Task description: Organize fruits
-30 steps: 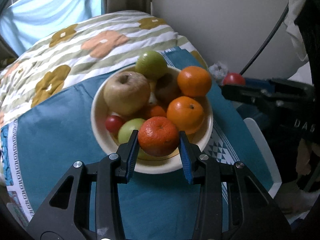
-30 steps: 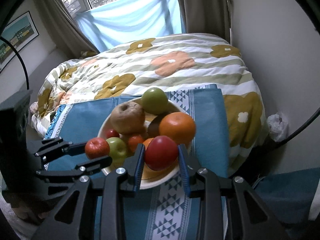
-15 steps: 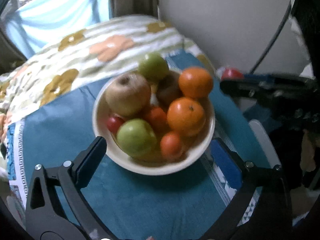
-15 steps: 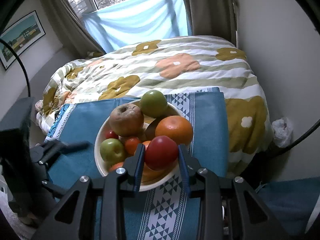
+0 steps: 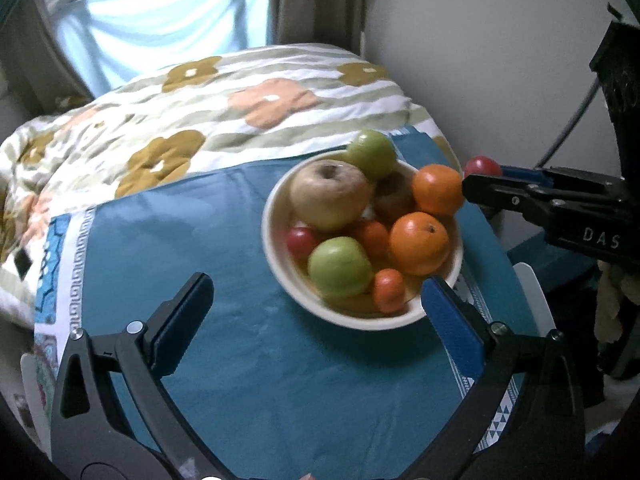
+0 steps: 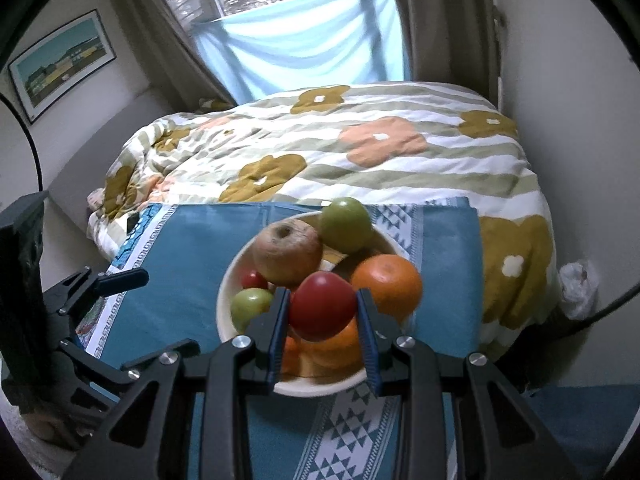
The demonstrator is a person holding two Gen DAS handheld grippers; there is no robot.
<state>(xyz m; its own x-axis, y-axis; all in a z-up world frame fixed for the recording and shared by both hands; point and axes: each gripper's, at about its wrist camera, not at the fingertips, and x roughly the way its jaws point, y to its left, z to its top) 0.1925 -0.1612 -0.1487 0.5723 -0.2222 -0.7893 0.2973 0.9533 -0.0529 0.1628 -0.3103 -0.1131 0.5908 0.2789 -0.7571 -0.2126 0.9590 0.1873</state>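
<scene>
A cream bowl (image 5: 276, 256) on a blue cloth (image 5: 168, 248) holds a brownish apple (image 5: 330, 194), green apples (image 5: 339, 267), oranges (image 5: 419, 242), a small mandarin (image 5: 389, 290) and a small red fruit (image 5: 301, 241). My left gripper (image 5: 316, 312) is open wide and empty, low in front of the bowl. My right gripper (image 6: 322, 322) is shut on a red tomato (image 6: 322, 306), held over the bowl's (image 6: 224, 304) near right side. It also shows in the left wrist view (image 5: 482, 168) at the right.
The blue cloth (image 6: 188, 280) lies on a table at the foot of a bed with a flowered quilt (image 6: 340, 152). A white wall (image 5: 480, 60) stands close on the right. A window with a light blue curtain (image 6: 304, 44) is behind.
My left gripper let go of the mandarin into the bowl, opened wide and pulled back to the left. My right gripper still holds the tomato and moved slightly nearer above the bowl.
</scene>
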